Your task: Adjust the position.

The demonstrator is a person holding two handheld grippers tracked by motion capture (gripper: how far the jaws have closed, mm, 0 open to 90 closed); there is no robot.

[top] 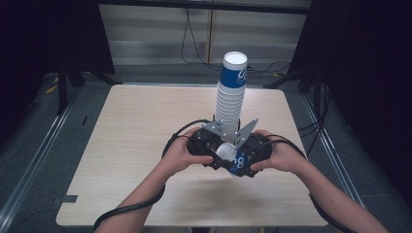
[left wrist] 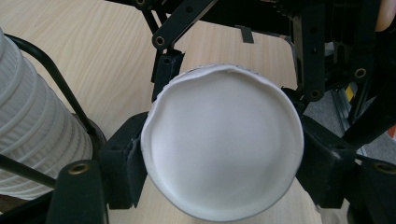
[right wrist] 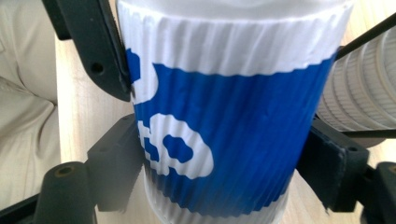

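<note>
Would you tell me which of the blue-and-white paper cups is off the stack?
The single cup gripped between both grippers, tipped sideways near the person's hands; the others stay nested in the upright stack.

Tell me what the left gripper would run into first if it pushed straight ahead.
The paper cup already between the left gripper's fingers; straight behind it, probably the right gripper, though depth is unclear.

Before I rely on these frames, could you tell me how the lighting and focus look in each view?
High view: table evenly lit, surroundings nearly black, the stack of cups sharp. Left gripper view: the cup base is bright and featureless, its edge soft, the stack beside it blurred. Right gripper view: the cup's blue ribbed side fills the frame, reasonably sharp at centre, the jaws near the bottom edge out of focus.
</note>
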